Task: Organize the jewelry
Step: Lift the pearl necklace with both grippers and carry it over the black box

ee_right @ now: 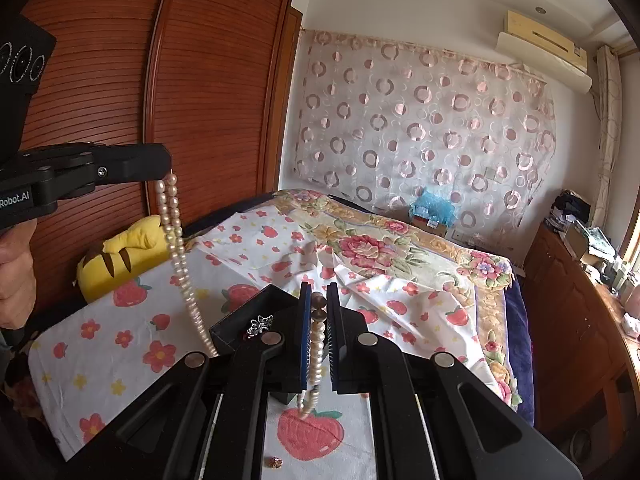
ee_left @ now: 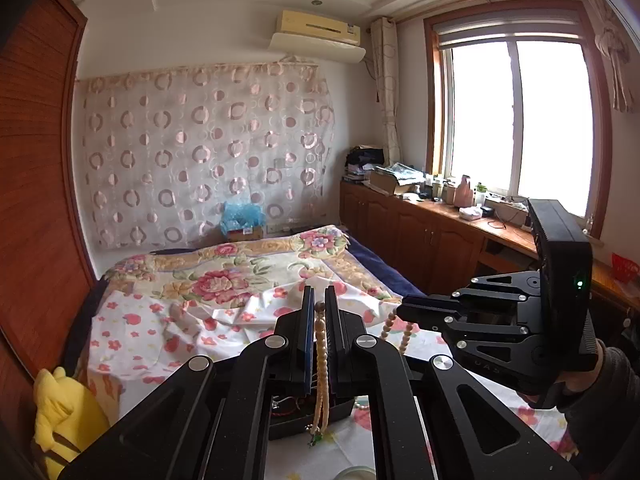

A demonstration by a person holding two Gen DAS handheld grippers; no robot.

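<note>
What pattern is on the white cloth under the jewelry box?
Red strawberries and small flowers on the white cloth, clearest in the right wrist view.

left wrist: faces bed [ee_left: 240,272], window | right wrist: faces bed, wardrobe [ee_right: 216,80] | shared: bed, near

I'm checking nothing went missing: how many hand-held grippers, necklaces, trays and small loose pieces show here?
Hand-held grippers: 2 (left hand-held gripper, right hand-held gripper)
Pearl necklace: 1, apparently one strand pinched by both
Black tray: 1
Small pieces: 2 (silver piece in the tray, gold piece outside it)
Total: 6
</note>
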